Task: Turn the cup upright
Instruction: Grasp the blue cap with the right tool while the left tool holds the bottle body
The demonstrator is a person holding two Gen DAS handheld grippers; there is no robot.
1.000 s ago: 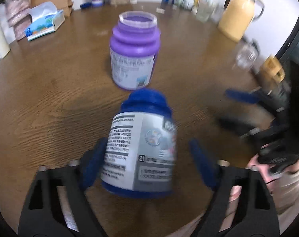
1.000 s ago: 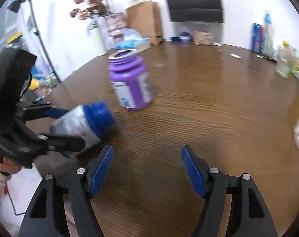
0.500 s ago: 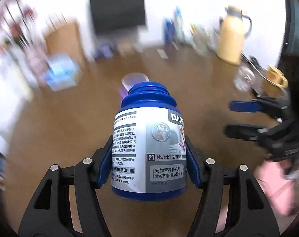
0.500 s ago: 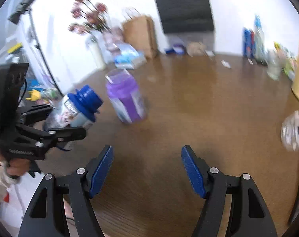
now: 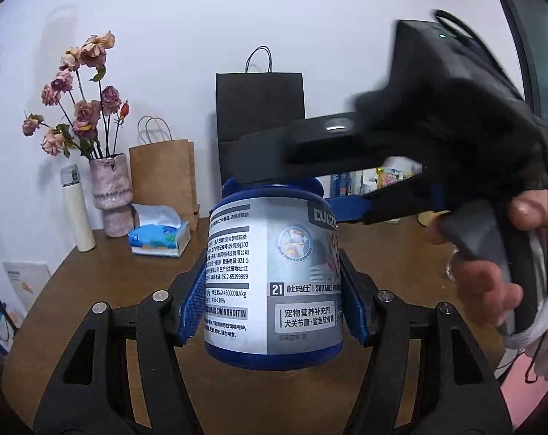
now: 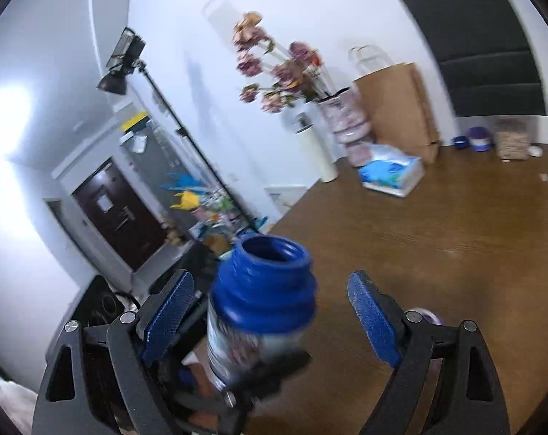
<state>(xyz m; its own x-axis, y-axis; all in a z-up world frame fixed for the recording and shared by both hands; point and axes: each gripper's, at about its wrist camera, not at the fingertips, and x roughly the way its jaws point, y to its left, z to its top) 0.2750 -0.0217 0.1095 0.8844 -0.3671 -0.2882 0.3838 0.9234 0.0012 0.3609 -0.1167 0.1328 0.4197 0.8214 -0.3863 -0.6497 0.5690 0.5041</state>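
The cup is a blue jar (image 5: pixel 274 282) with a grey printed label and an open threaded mouth (image 6: pixel 268 250). My left gripper (image 5: pixel 274 290) is shut on its lower body and holds it in the air above the brown table (image 5: pixel 129 275), mouth pointing up and away. My right gripper (image 6: pixel 270 311), held by a hand (image 5: pixel 491 282), reaches in from the right. It stands open with one finger on either side of the jar's neck, and its blue pads (image 6: pixel 372 319) are clear of the jar. The jar's base is hidden in the right wrist view.
At the table's far left stand a vase of dried flowers (image 5: pixel 111 188), a white bottle (image 5: pixel 76 210), a blue tissue box (image 5: pixel 158 239) and a brown paper bag (image 5: pixel 161 177). A black bag (image 5: pixel 259 108) stands behind. A sliver of a purple jar (image 6: pixel 424 313) shows behind my right finger.
My left gripper shut on the lying blue jar, lifted it off the table and tipped it mouth-up. My right gripper swung left until its open fingers straddle the jar's neck.
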